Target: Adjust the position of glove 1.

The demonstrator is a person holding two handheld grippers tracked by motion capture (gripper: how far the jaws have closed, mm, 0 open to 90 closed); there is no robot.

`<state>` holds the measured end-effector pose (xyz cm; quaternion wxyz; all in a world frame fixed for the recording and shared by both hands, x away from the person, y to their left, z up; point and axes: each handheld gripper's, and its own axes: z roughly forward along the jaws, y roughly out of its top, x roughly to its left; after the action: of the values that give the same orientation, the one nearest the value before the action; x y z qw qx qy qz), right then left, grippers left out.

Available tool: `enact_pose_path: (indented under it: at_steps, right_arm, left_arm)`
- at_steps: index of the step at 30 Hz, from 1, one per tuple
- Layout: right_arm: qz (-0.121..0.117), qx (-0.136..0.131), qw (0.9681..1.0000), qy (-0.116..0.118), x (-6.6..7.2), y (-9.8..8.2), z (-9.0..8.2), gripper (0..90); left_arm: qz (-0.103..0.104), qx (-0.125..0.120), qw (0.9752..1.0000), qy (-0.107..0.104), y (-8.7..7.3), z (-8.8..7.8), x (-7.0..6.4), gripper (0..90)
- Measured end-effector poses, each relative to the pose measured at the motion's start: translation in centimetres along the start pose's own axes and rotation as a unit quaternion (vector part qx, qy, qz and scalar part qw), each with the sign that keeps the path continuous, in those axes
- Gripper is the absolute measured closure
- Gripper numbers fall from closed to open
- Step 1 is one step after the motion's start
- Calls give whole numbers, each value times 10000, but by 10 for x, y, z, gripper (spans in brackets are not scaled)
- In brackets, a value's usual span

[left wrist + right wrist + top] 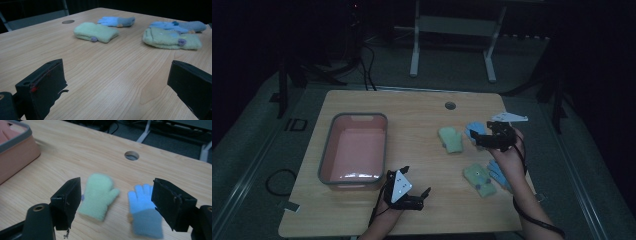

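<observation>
Left gripper (414,192): low over the near edge of the light wooden table (422,150), jaws spread wide, nothing between them. In the left gripper view its 2 black fingers (42,86) frame bare wood. Beyond the fingertips lie 2 pale green fleece mittens, one ahead-left (96,32) and one ahead-right (171,38). A light blue knit glove with a grey cuff (116,21) lies behind the first. A second blue glove (175,25) touches the far edge of the second mitten.

Right gripper (482,137): held above the far-right part of the table, jaws wide apart, holding nothing. In the right gripper view the green mitten (98,196) sits just inside the left finger (67,201) and the blue glove (145,210) just inside the right finger, both flat on the table, apart from each other.

Beyond these fingertips: a round cable hole (131,155). Far left of them: a pink rectangular plastic bin with a grey rim (354,150).
</observation>
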<state>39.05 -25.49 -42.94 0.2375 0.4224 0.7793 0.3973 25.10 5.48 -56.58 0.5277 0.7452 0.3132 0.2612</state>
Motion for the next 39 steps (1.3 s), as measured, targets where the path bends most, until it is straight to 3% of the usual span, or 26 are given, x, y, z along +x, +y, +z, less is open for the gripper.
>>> enact_pose_path:
  at_steps: [2, 6, 12, 18, 28, 39]
  right_arm:
    - [-122, 86, 9999, -7, 2, 1, 10, 335]
    - [-55, 143, 9998, 137, 3, 1, 23, 393]
    - [-106, 299, 9991, 289, 10, 3, 44, 417]
    - [-162, 446, 9980, 410, 17, 2, 66, 448]
    - [-209, 701, 9965, 402, 19, -4, 96, 528]
    - [-263, 1244, 9914, 322, 16, -20, 137, 553]
  left_arm:
    - [92, 8, 10000, 20, 0, 0, -2, 16]
    - [119, 7, 9999, 33, 0, 0, -3, 16]
    - [11, -4, 10000, 8, 0, 0, 0, 16]
    - [39, -4, 10000, 1, 0, 0, -1, 16]
    - [45, -2, 10000, -7, 0, 0, -1, 17]
    - [27, -15, 10000, -79, 0, 0, -1, 16]
